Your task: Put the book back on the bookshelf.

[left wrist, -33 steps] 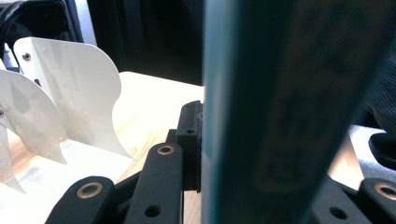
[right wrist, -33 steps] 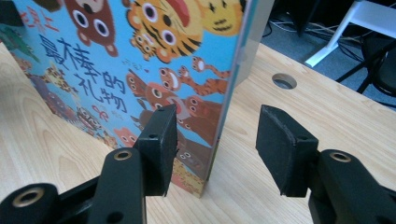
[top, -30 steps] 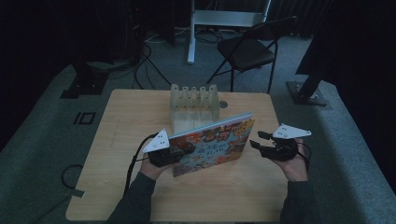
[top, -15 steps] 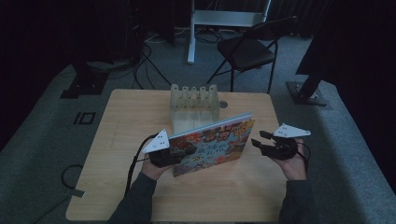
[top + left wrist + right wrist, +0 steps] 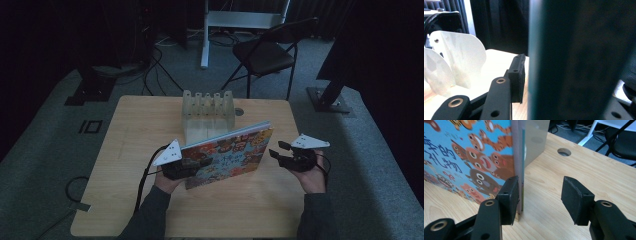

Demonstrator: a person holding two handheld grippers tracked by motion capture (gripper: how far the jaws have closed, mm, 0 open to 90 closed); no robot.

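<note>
I see the picture book (image 5: 227,157) standing on its long lower edge on the wooden bench (image 5: 125,150), tilted, its illustrated cover facing me, in front of the white slotted rack (image 5: 207,107).

My left tongs (image 5: 192,167) sit at the book's left end. In the left gripper view the book's dark edge (image 5: 574,60) rises between the jaws; the one pad (image 5: 517,77) I can see stands just clear of it with a narrow gap. These jaws have just been opening, with the book between them, and I cannot make out the far pad.

My right tongs (image 5: 277,153) lie just beyond the book's right end. In the right gripper view the jaws stand about half spread and hold nothing: the left pad (image 5: 509,200) is just beside the book's end edge (image 5: 520,170), on the cover side, and the right pad (image 5: 572,200) hangs over bare bench, well apart from the book.

The cover (image 5: 466,157) shows cartoon cats and dark blue Chinese characters on light blue; I read 的 and 礼物, the rest being cut off.
</note>
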